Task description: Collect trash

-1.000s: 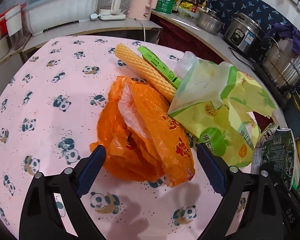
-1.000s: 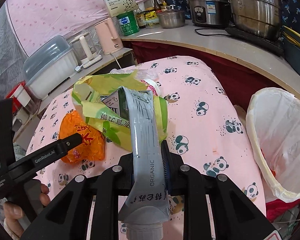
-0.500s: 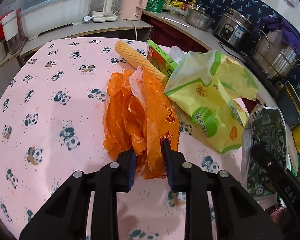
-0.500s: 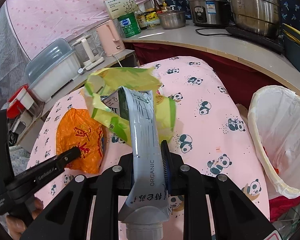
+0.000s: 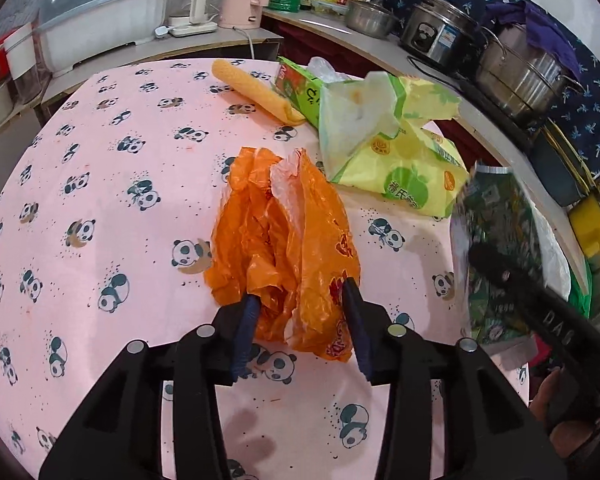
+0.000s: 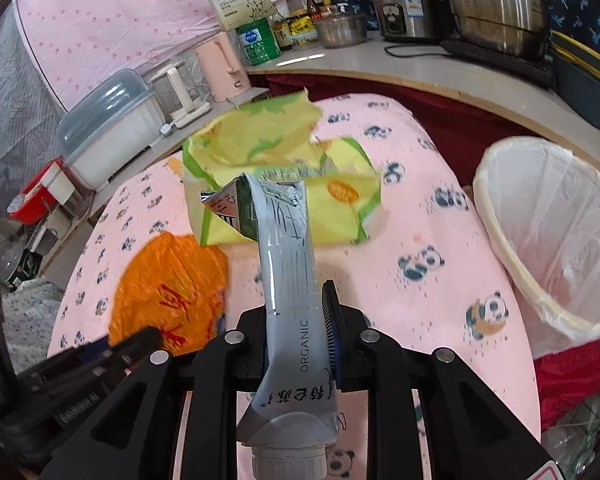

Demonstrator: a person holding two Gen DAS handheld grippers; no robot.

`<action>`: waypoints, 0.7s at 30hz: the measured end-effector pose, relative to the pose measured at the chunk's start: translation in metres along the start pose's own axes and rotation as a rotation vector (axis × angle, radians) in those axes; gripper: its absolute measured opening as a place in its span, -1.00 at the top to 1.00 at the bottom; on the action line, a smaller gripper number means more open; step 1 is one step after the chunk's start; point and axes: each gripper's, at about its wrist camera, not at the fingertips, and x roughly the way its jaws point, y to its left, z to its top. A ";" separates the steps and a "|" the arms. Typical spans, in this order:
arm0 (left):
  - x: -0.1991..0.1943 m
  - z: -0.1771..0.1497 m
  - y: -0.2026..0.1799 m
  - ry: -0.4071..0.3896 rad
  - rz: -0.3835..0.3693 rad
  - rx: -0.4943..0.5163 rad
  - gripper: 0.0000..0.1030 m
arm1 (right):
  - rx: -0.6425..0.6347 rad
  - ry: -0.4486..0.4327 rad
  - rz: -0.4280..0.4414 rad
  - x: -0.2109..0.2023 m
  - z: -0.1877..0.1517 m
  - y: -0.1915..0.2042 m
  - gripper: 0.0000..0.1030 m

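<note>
A crumpled orange plastic bag (image 5: 284,232) lies on the pink panda tablecloth (image 5: 100,184). Its near end is bunched between the pads of my left gripper (image 5: 300,300), which touch it on both sides while the jaws are opening. My right gripper (image 6: 296,304) is shut on a flattened grey and green carton (image 6: 288,252) marked ORGANIC, held above the cloth. The same carton (image 5: 496,216) and right gripper (image 5: 500,272) appear blurred at the right of the left wrist view. A torn yellow-green bag (image 5: 400,160) lies behind the orange bag.
A bin with a white liner (image 6: 540,216) stands beside the table's right edge. A yellow foam sleeve (image 5: 256,92) and a green box (image 5: 296,88) lie at the table's far side. Kettles, pots and a rice cooker (image 5: 436,36) line the counter behind.
My left jaws closed from wide open onto the orange bag, then widened slightly, and the bag has been drawn away from the yellow-green bag. My right gripper shifted toward the bin with the carton.
</note>
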 end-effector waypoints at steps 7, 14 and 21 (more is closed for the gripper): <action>-0.013 0.007 0.014 -0.045 -0.003 -0.052 -0.21 | 0.012 -0.010 -0.028 -0.002 -0.008 -0.006 0.19; -0.021 0.019 0.035 -0.077 0.015 -0.126 -0.29 | -0.044 -0.060 0.014 -0.016 0.002 0.018 0.04; -0.013 0.010 0.022 -0.034 0.004 -0.072 -0.29 | -0.031 -0.005 -0.009 0.003 -0.005 0.007 0.02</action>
